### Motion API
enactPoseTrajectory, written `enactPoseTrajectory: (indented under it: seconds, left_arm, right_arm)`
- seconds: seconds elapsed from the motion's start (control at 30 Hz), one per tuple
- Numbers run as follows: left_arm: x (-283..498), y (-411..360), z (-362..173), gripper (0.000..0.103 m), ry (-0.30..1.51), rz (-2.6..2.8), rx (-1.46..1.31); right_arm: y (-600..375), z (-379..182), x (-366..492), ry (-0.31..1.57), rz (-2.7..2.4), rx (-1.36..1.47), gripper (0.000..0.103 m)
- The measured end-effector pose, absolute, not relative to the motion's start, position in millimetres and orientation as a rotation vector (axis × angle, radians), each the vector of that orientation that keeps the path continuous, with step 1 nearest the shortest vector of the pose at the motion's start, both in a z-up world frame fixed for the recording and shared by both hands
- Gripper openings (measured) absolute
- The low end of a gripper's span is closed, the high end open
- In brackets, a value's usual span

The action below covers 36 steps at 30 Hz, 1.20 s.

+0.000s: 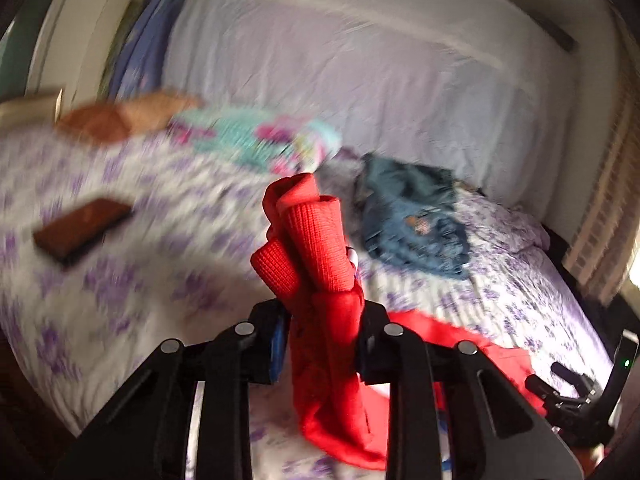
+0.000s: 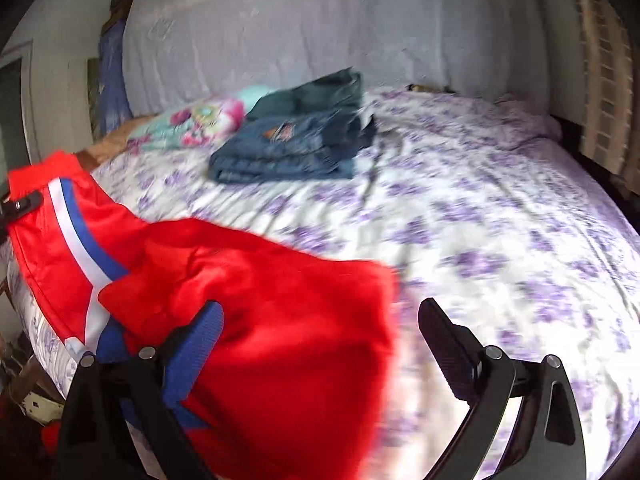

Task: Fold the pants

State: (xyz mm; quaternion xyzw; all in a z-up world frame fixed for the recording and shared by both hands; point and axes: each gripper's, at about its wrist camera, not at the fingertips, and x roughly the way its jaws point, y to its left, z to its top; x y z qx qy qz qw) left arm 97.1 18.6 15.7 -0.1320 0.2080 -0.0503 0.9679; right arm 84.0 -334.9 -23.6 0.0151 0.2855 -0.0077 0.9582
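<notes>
A home bedroom: bed (image 2: 460, 208) under lilac-flowered sheet, folded jeans (image 2: 296, 144), floral pillow (image 2: 192, 124) by the covered headboard (image 2: 320, 28).

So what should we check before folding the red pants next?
1. Left hand-held gripper clamped on red pants: ok.
2. Right hand-held gripper holding the pants: not ok, it is open.
3. Pants lying flat: not ok, bunched.
4. Bare bedsheet beside them: ok.
5. Folded jeans out of the way: ok.
6. Second leg lined up: cannot tell.
</notes>
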Motion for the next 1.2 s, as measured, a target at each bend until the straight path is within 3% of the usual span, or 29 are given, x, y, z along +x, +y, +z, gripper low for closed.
enactPoseTrajectory:
  seconds: [0.3, 0.57, 0.9, 0.93, 0.97, 1.03, 1.2]
  left_arm:
    - [87, -124, 54, 0.024, 0.3, -0.336, 0.074]
    - [64, -244, -13, 0.024, 0.392, -0.543, 0.324]
    - [54, -270, -53, 0.026, 0.405, -0.509, 0.476]
    - [52, -272, -54, 0.035, 0.41, -0.514, 0.482]
    - [48, -275, -55, 0.059, 0.42, -0.531, 0.483]
    - [43, -274, -54, 0.083, 0.435, -0.583, 0.457]
    - [38, -266, -47, 0.086, 0.462, -0.623, 0.407]
  right_arm:
    - [-443, -36, 48, 0.537, -0.194, 0.317, 0.099]
    - [-484, -46, 31, 0.492, -0.201, 0.495, 0.099]
    - [-487, -53, 32, 0.5, -0.17, 0.525, 0.099]
    - [-484, -53, 33, 0.502, -0.167, 0.519, 0.099]
    - [-483, -53, 33, 0.504, -0.165, 0.515, 0.099]
    - [-480, -54, 35, 0.509, -0.169, 0.499, 0.099]
    - [-476, -59, 38, 0.514, -0.183, 0.458, 0.099]
